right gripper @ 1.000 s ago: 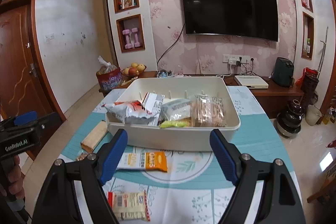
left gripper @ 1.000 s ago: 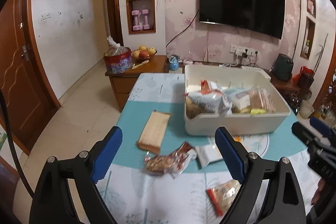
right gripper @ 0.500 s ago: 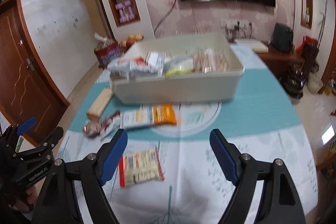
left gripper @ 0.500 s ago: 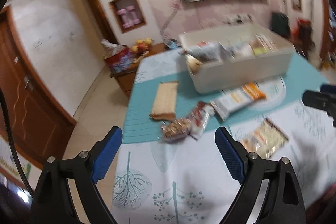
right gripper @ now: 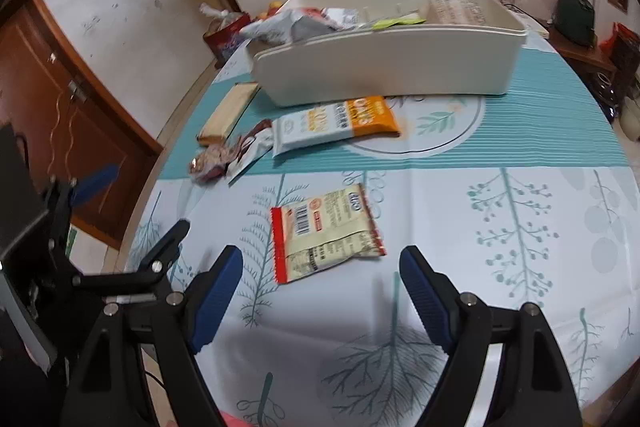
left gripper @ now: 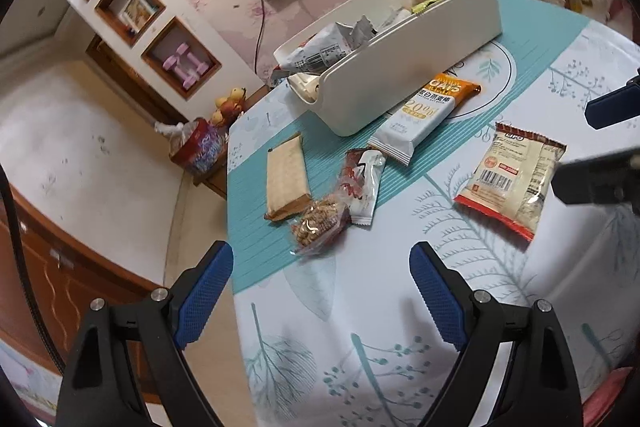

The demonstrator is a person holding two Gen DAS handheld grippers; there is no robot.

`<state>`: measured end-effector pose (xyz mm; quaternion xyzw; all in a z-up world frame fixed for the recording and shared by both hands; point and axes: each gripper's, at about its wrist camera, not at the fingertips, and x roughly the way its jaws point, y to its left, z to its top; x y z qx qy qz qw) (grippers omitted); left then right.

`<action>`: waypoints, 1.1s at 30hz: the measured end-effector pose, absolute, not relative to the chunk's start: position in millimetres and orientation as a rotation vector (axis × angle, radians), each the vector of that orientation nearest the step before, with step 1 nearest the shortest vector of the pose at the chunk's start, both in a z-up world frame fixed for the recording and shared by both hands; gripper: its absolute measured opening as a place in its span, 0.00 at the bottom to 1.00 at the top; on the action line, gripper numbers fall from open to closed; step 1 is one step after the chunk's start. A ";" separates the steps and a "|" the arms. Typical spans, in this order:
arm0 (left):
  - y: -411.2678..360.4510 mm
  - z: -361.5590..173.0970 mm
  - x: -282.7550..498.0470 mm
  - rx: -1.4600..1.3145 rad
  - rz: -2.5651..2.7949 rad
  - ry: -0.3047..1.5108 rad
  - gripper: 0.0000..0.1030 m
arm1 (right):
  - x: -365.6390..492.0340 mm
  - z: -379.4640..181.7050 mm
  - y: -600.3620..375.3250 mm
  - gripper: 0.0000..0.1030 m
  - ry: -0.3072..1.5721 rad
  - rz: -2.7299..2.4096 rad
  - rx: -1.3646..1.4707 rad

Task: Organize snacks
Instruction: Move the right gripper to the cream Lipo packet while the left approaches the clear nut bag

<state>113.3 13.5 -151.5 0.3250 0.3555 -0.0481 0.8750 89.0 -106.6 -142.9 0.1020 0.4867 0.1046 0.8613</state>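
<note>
Lying loose beside one bin (left gripper: 400,75): five snack packets (right gripper: 326,233); both claws (left gripper: 320,291) (right gripper: 320,287) gape empty.

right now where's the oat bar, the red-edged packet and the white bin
oat bar (right gripper: 334,125), right wrist view, middle of wrapper
red-edged packet (right gripper: 326,233), right wrist view, centre of pack
white bin (right gripper: 392,67), right wrist view, front wall

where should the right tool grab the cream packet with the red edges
Take the cream packet across its two long plain sides, coming from above. It lies flat on the tablecloth, clear of other snacks, right ahead of the open right tool, and its crimped red ends are thin.
</note>
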 end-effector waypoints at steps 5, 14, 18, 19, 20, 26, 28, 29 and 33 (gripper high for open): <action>15.3 -157.3 128.6 0.721 -0.143 0.747 0.87 | 90.7 -152.3 -95.1 0.79 1.012 0.234 0.133; 16.9 -178.8 160.6 0.758 -0.174 0.811 0.87 | 94.6 -168.7 -82.6 0.79 0.994 0.256 0.013; 19.1 -188.2 172.9 0.750 -0.175 0.839 0.87 | 98.0 -176.1 -79.0 0.79 1.009 0.239 -0.022; 19.7 -190.3 175.5 0.744 -0.176 0.848 0.87 | 98.4 -177.9 -77.6 0.79 1.007 0.223 -0.047; 19.9 -193.0 179.0 0.738 -0.178 0.859 0.87 | 98.5 -179.6 -75.8 0.79 1.001 0.214 -0.073; 23.3 -200.1 195.8 0.704 -0.186 0.885 0.87 | 103.2 -190.4 -75.2 0.79 1.018 0.217 -0.082; 25.0 -202.2 201.0 0.692 -0.190 0.894 0.87 | 105.1 -191.7 -76.2 0.79 1.016 0.216 -0.073; 25.9 -203.1 203.1 0.684 -0.195 0.897 0.87 | 105.9 -191.7 -76.5 0.79 1.014 0.215 -0.070; 30.2 -204.8 213.7 0.645 -0.209 0.904 0.87 | 108.1 -193.5 -77.7 0.79 1.000 0.216 -0.057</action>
